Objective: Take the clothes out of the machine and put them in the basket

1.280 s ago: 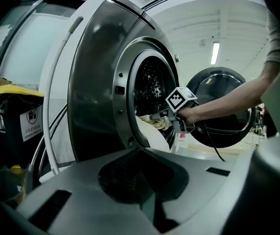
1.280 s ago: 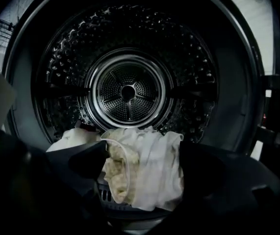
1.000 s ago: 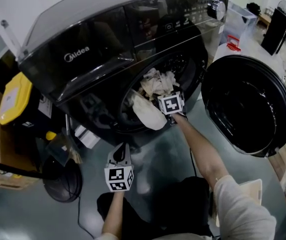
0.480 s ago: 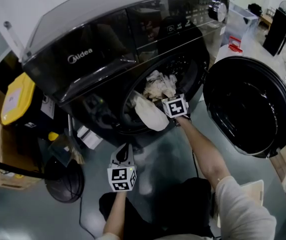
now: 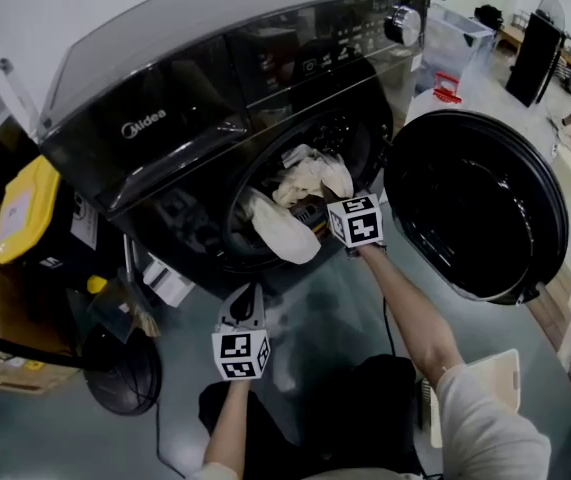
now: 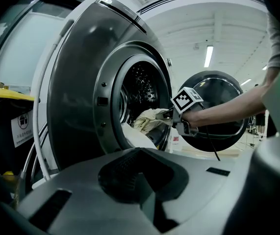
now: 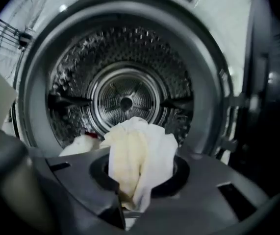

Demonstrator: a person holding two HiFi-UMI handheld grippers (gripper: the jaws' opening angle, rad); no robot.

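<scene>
1. Head view
   - Cloth [image 5: 310, 173], pale and crumpled, sits in the mouth of the machine [image 5: 165, 118].
   - The right claw [image 5: 327, 210] pinches it, and its jaws have just been closing with the fabric between them.
   - A second cloth [image 5: 277, 230] droops over the lower lip of the opening, just left of the first.
   - The left claw [image 5: 245, 296] hangs low in front of the machine, well apart from the laundry, its jaws together.
   - The door [image 5: 475, 203] stands swung open beside the right arm, so any pull-out probably has to pass between door and lip.
   - A yellow-lidded bin [image 5: 25, 193] stands to the machine's left.
   - A pale slotted thing [image 5: 490, 378] lies by the person's right side. It may be the basket, but I cannot tell.

2. Left gripper view
   - Nothing lies between this claw's own jaws.
   - Ahead, the right claw is at the opening with the cloth bunched just in front of it, inside the steel rim [image 6: 111, 102].

3. Right gripper view
   - A thick fold of the cloth stands up between the narrowed jaws, so the grip is on a bunch and not a thin edge.
   - It looks light, soft and limp. I expect it to drape and trail, so the loose end could catch on the lip or drag the second cloth along.
   - The drum [image 7: 125, 99] behind is mostly bare, with a red scrap [image 7: 88, 135] low on the left.
</scene>
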